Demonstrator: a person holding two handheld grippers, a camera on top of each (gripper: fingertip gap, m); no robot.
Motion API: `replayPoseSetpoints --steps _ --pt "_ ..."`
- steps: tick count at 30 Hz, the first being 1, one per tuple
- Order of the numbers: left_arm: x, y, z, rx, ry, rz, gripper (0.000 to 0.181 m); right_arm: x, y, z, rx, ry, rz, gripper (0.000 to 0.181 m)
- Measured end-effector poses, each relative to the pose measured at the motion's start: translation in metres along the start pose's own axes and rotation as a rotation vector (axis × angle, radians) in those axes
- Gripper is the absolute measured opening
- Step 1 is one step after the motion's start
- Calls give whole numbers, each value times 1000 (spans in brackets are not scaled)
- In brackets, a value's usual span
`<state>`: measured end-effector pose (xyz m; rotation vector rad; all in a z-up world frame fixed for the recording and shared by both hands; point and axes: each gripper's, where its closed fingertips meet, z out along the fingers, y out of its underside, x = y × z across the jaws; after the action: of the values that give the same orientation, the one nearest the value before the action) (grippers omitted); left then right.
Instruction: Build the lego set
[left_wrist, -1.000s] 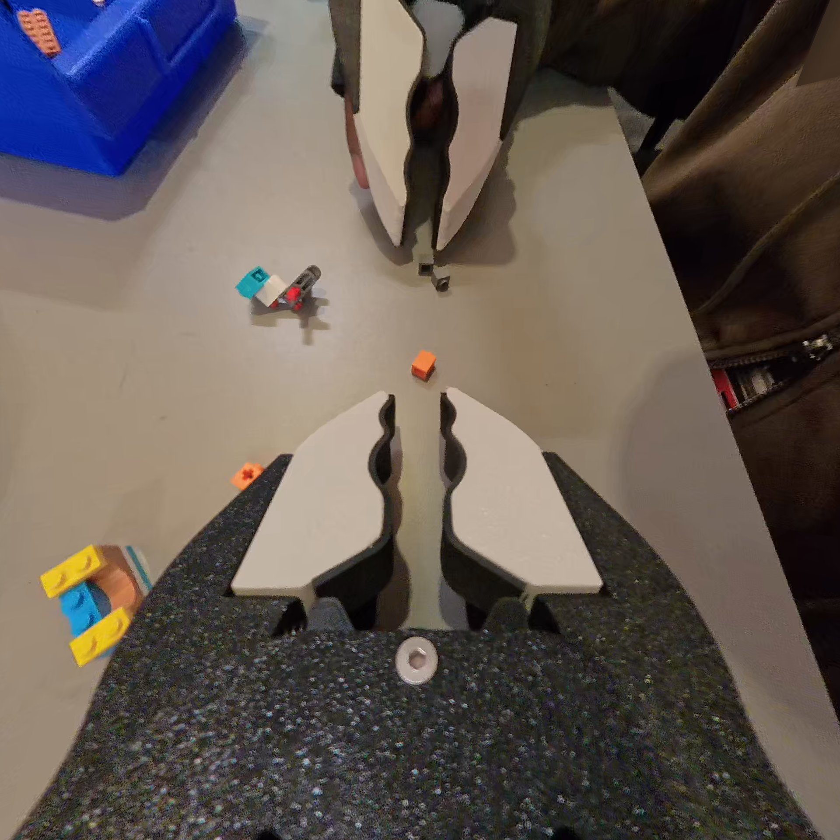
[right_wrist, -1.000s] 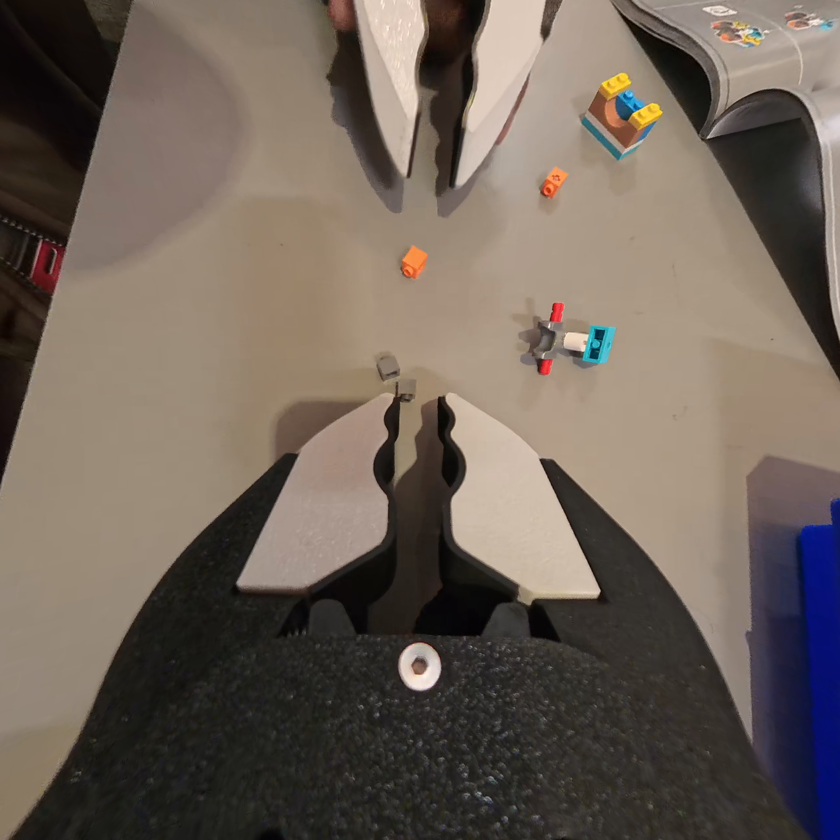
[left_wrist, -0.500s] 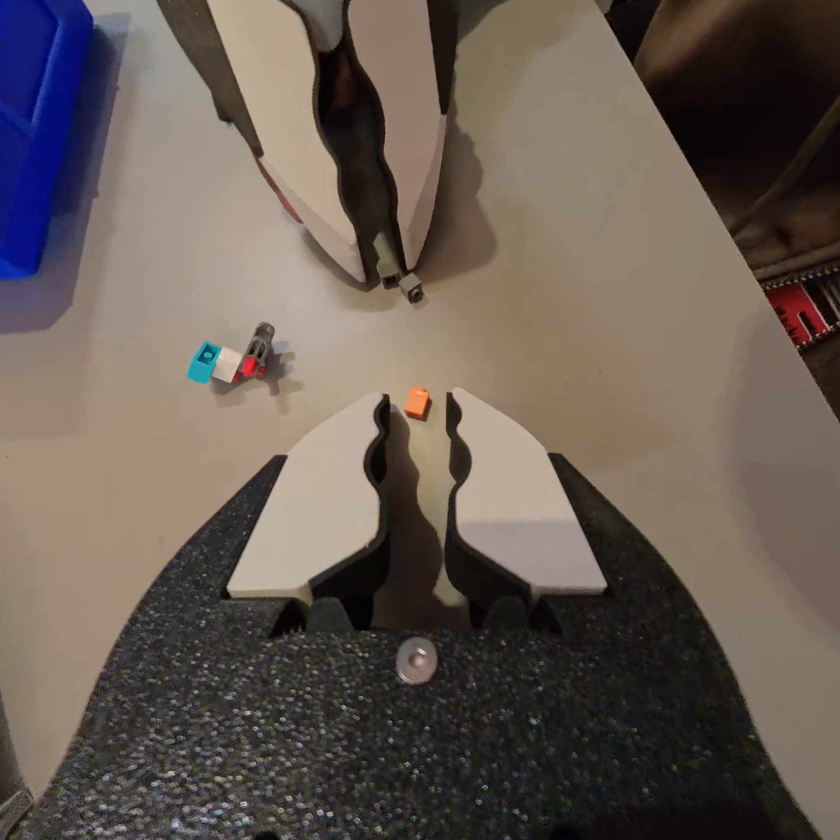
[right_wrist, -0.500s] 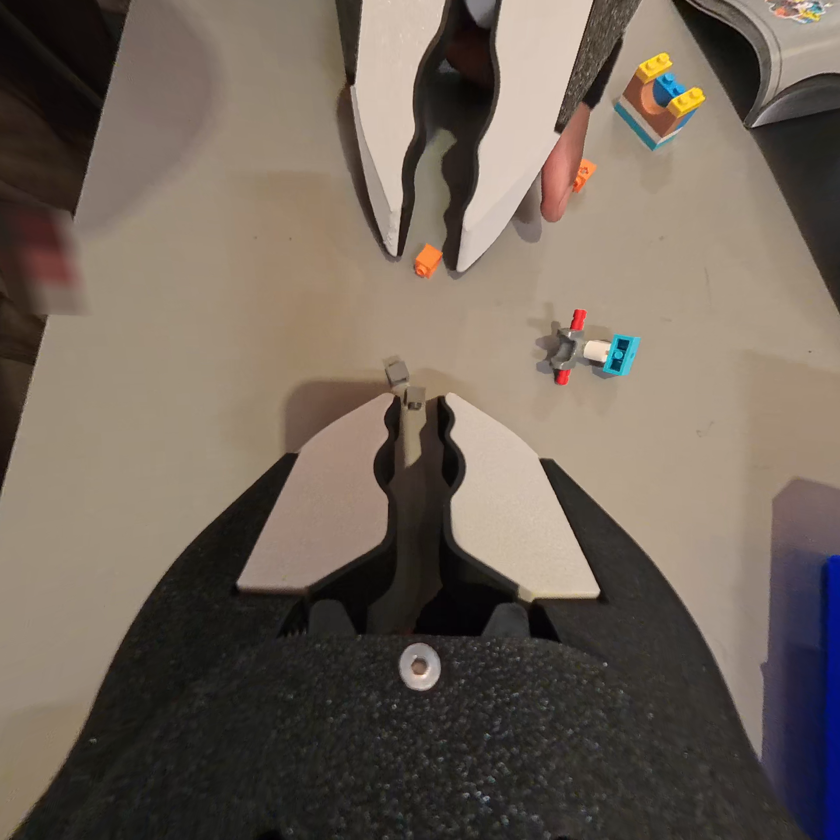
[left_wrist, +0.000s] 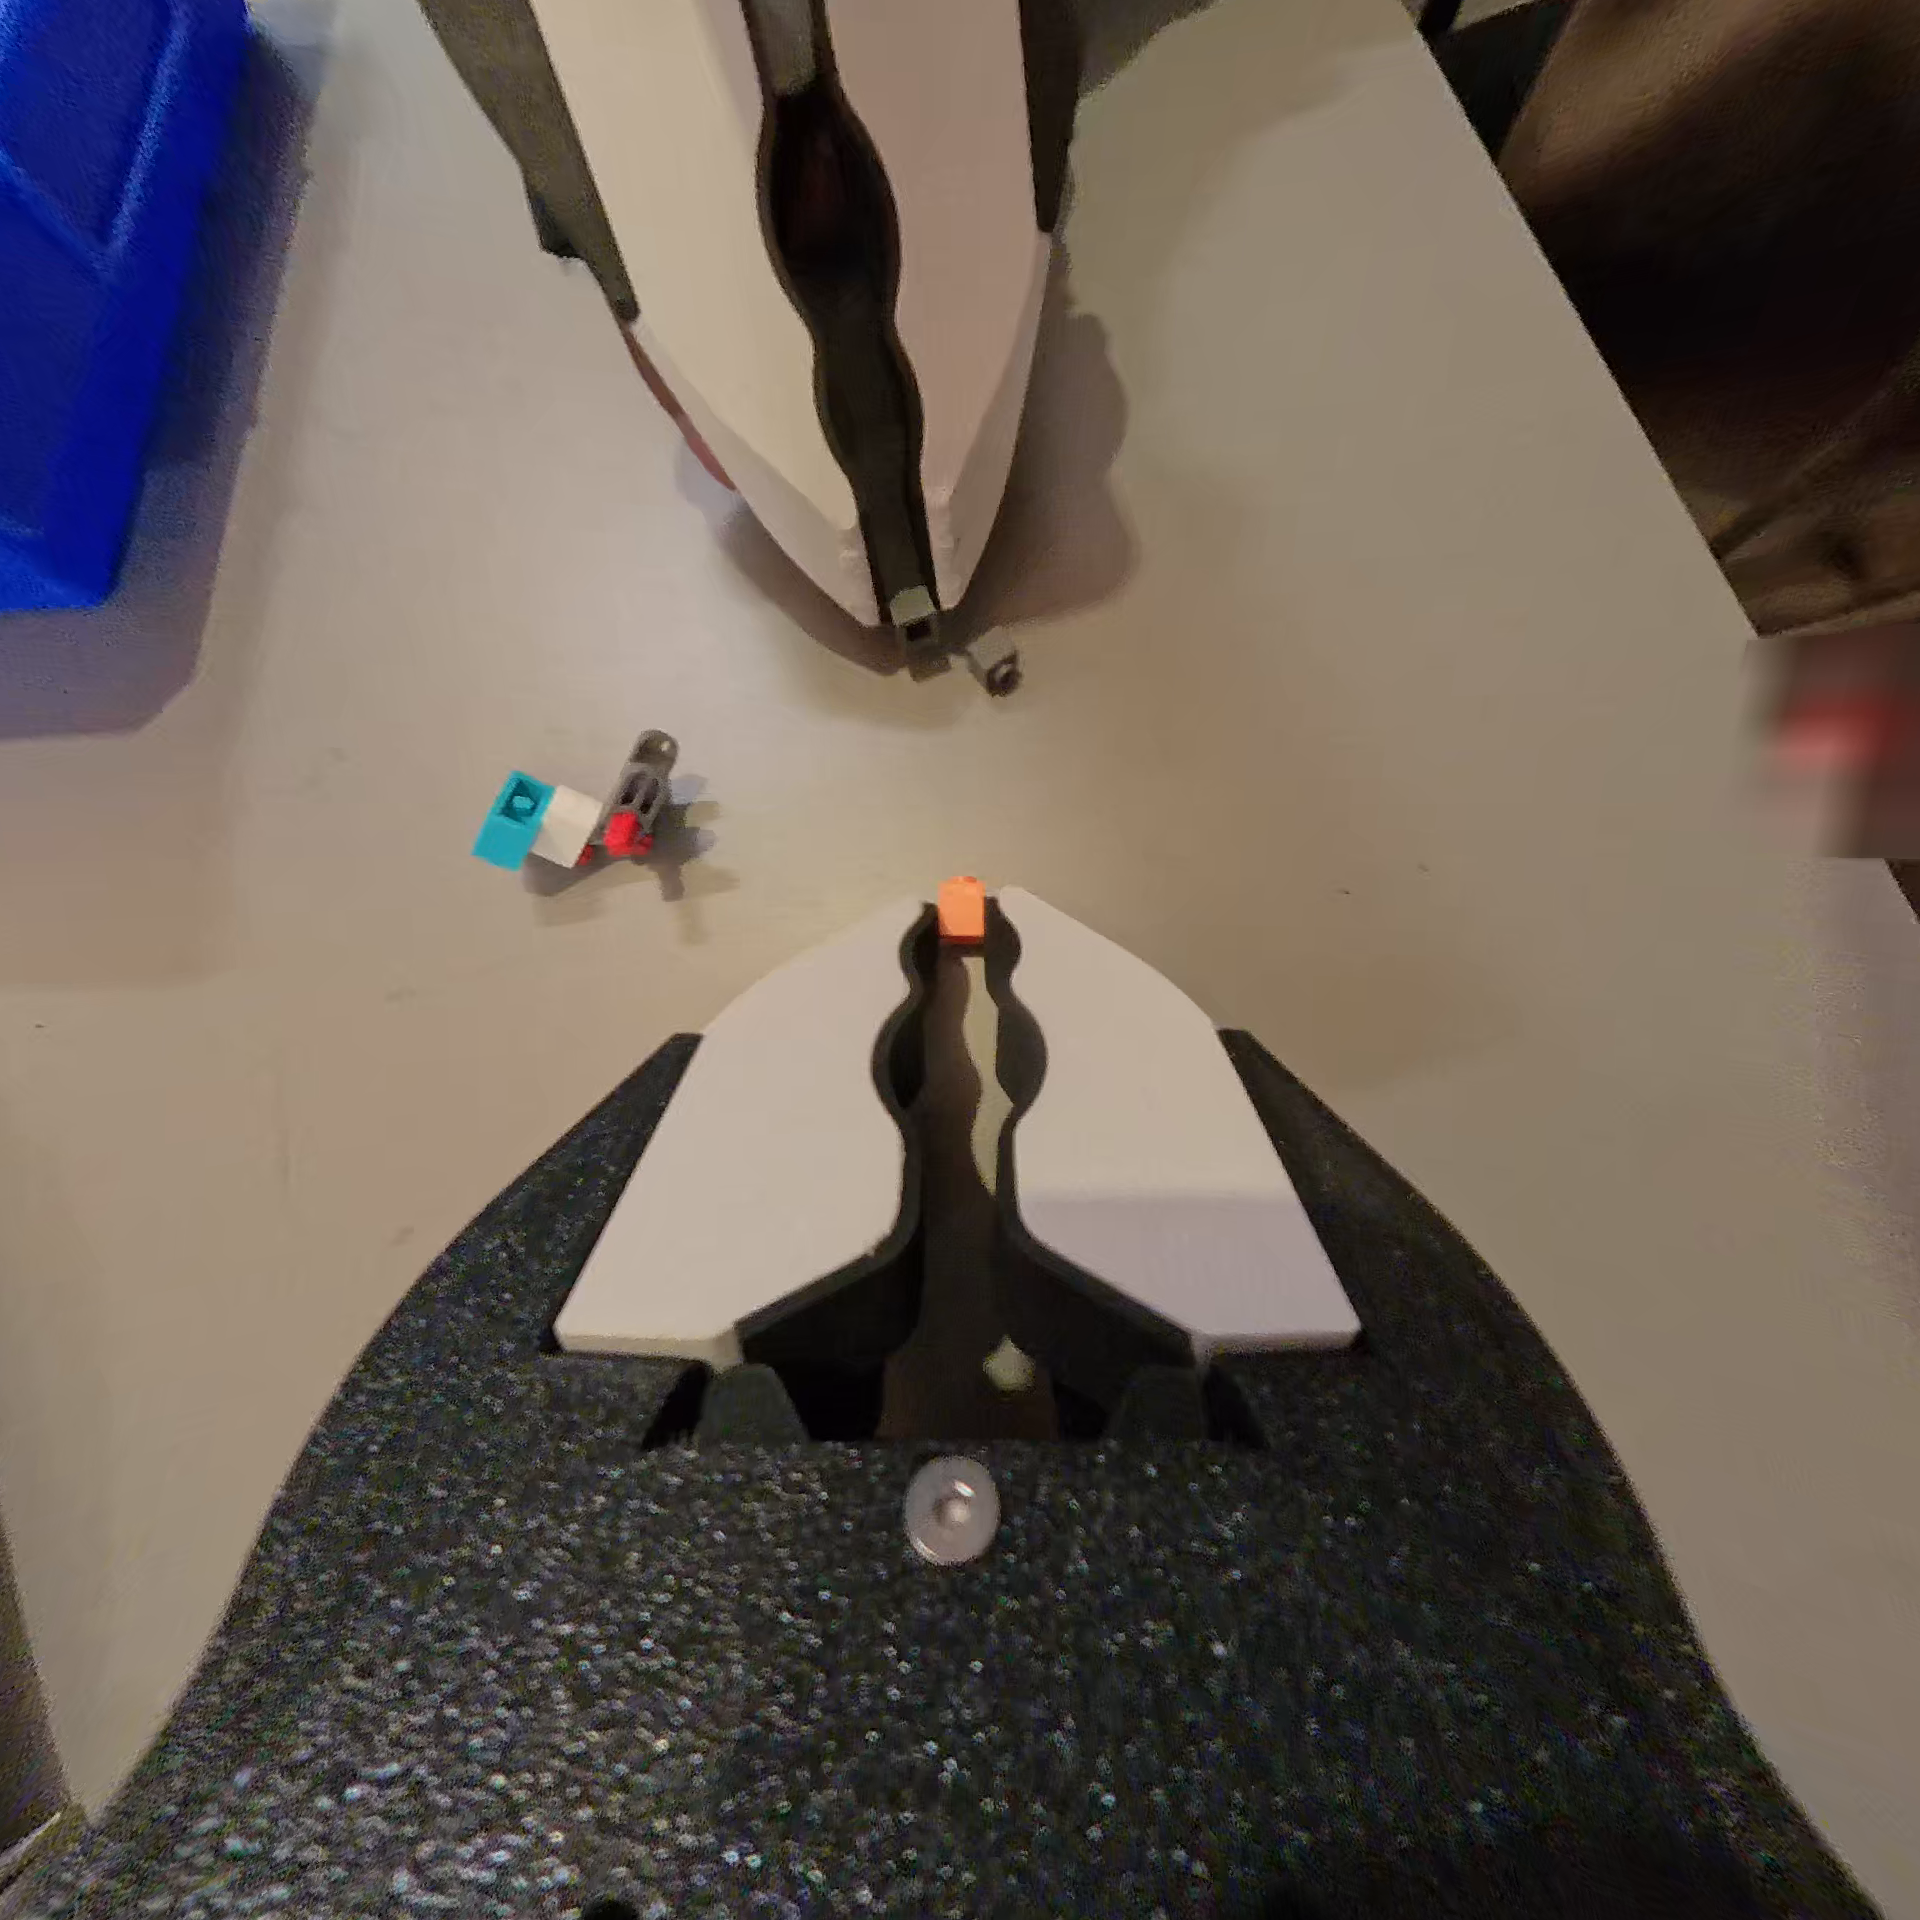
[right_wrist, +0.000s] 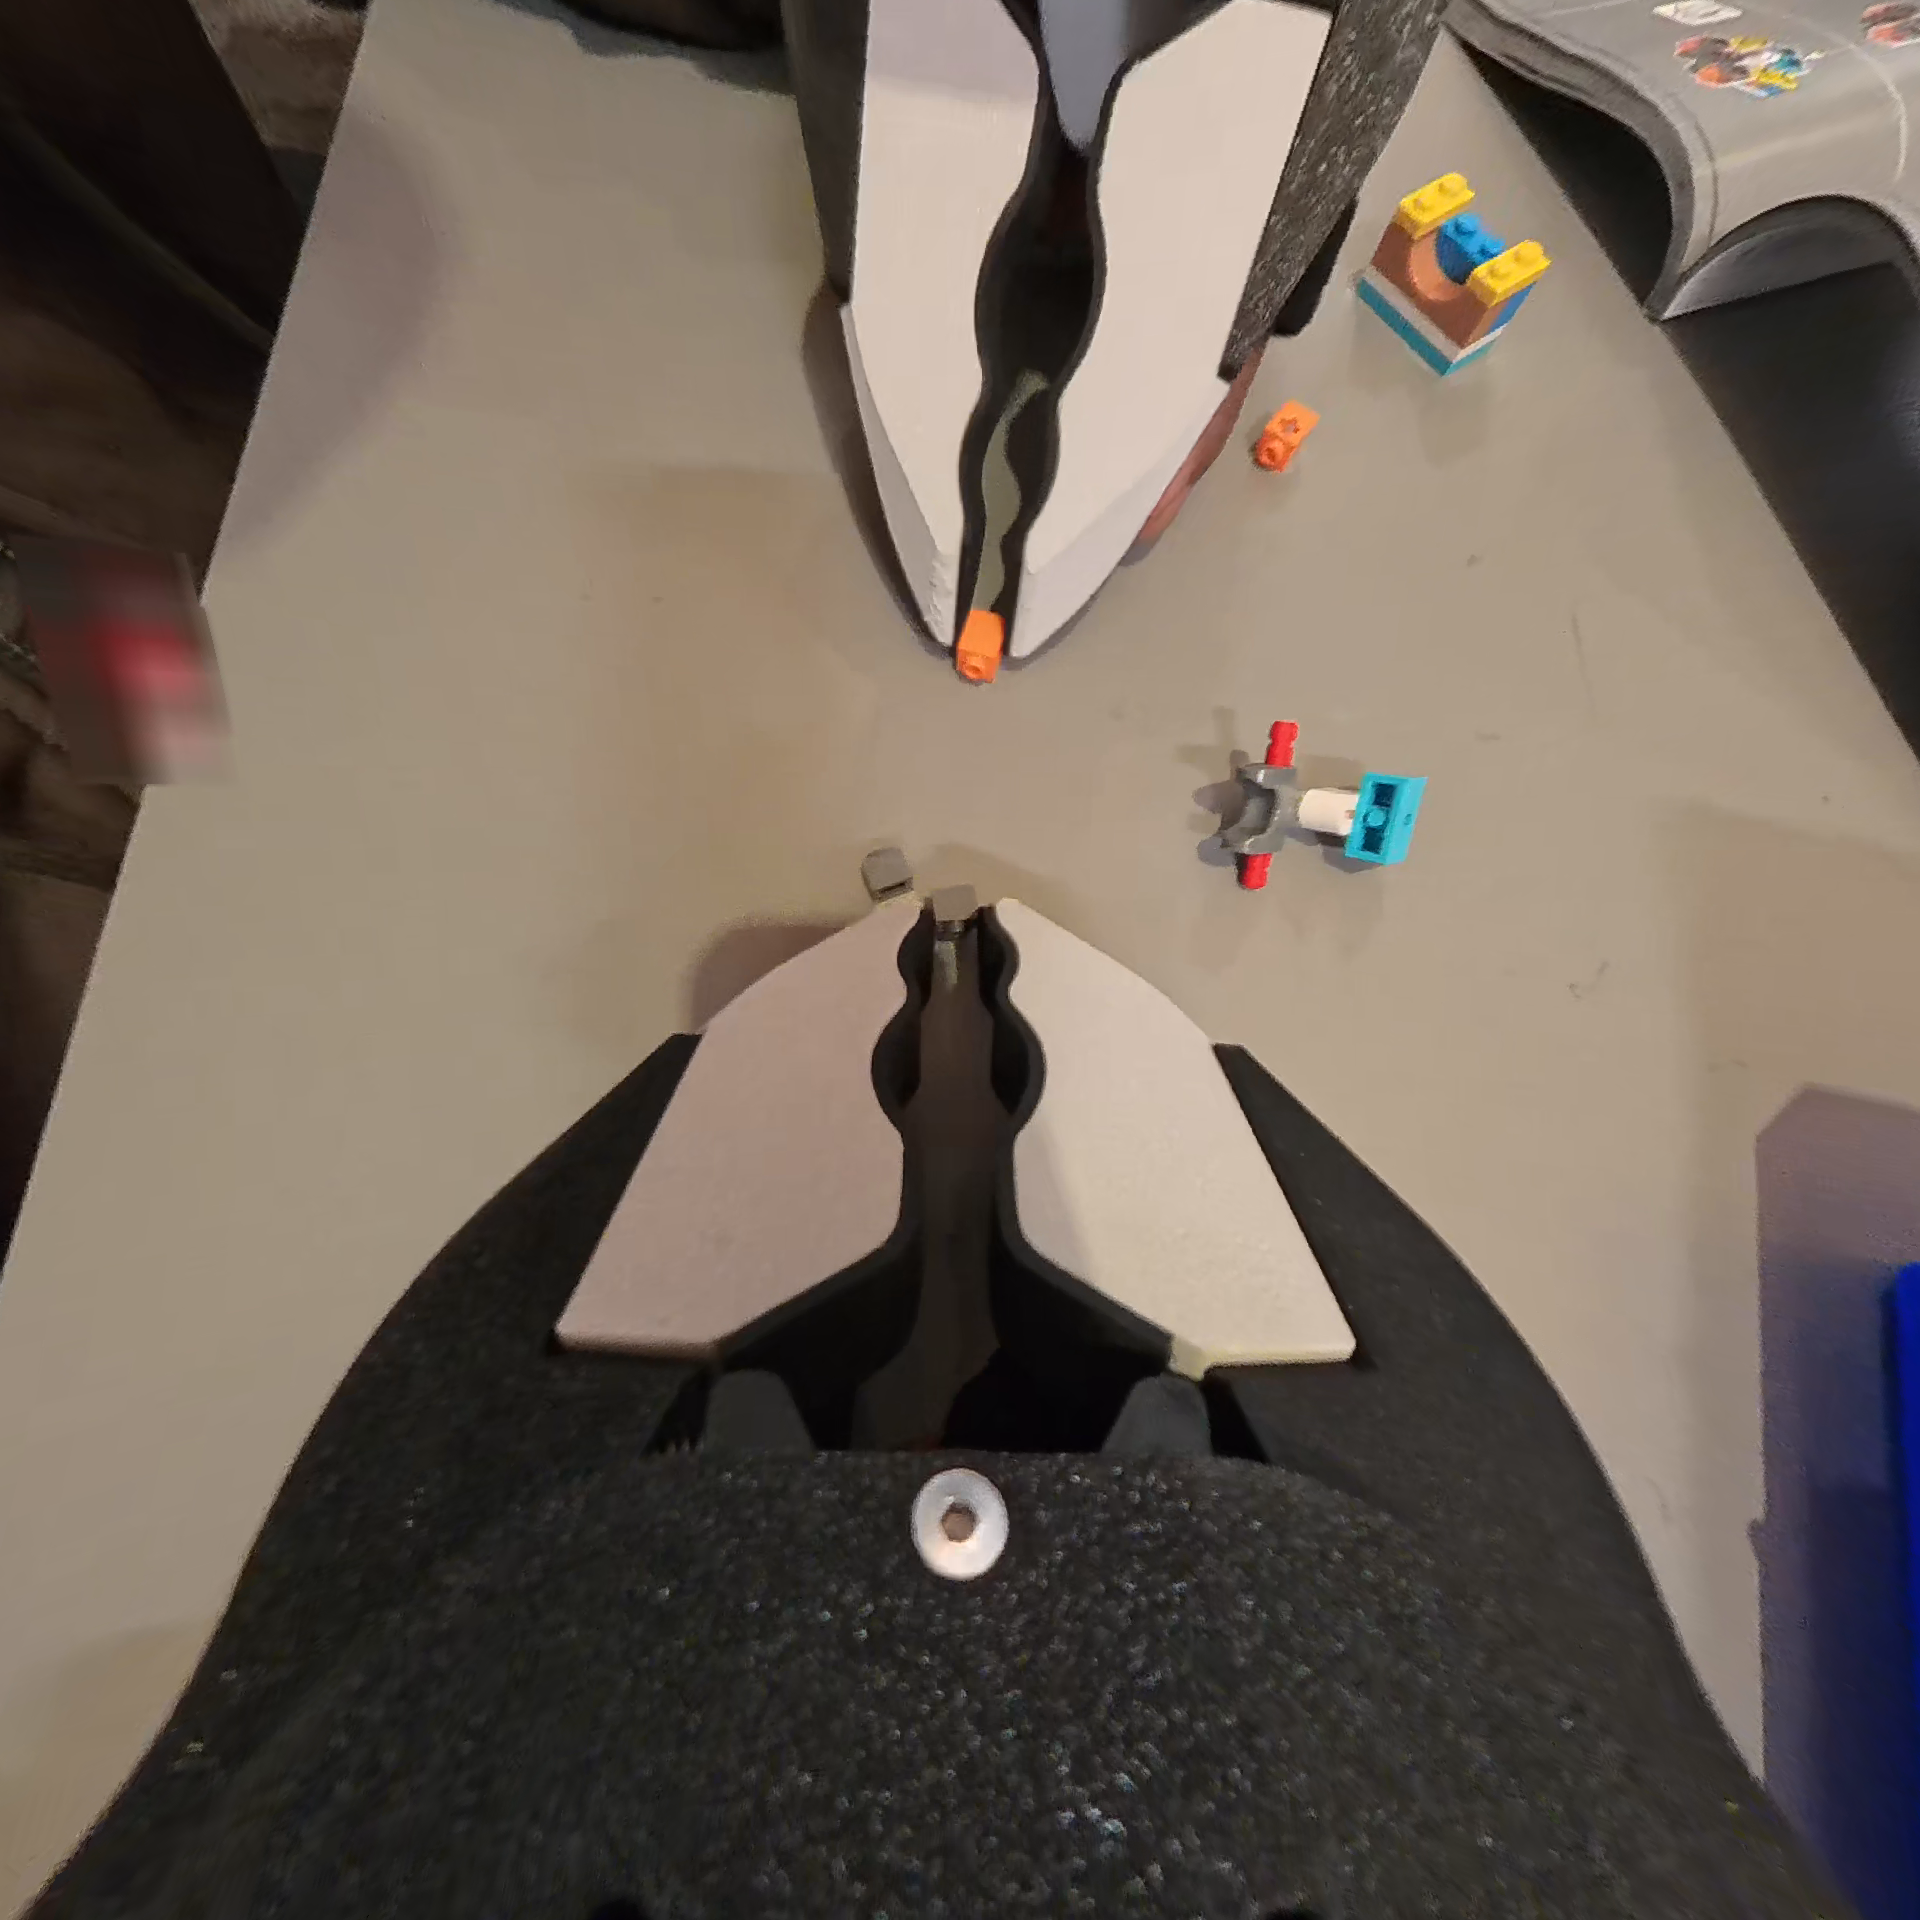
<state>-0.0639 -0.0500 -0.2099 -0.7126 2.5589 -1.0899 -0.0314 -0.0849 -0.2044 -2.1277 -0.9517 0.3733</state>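
Left wrist view shows the left gripper (left_wrist: 961, 920) pinching an orange brick (left_wrist: 960, 912) between its tips, low over the table (left_wrist: 1351, 520). Opposite it, the right gripper (left_wrist: 914, 618) is clamped on a grey piece (left_wrist: 918, 632); a second grey piece (left_wrist: 994, 665) lies just beside that one on the table. Well left of the orange brick sits a small assembly (left_wrist: 577, 810) with teal, white, grey and red parts, and farther left a blue bin (left_wrist: 94, 312). In the right wrist view, a yellow-blue-brown build (right_wrist: 1449, 275) and another orange piece (right_wrist: 1285, 436) lie near the left gripper, beside a booklet (right_wrist: 1714, 125) at the table's edge.
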Motion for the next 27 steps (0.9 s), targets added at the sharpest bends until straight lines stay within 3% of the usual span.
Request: replayPoseSetpoints --steps 11,18,21,27 --pt "-52 -32 -40 213 -260 -193 8 24 -37 -1 140 126 -55 8" --pt "-105 -45 -75 334 -500 -253 8 70 -95 -17 279 250 -99 8" --pt "-111 -45 -87 406 -574 -274 8 91 -117 -21 353 317 -107 7" --pt "-107 -40 -100 408 -668 -184 8 90 -101 -18 377 396 -98 7"
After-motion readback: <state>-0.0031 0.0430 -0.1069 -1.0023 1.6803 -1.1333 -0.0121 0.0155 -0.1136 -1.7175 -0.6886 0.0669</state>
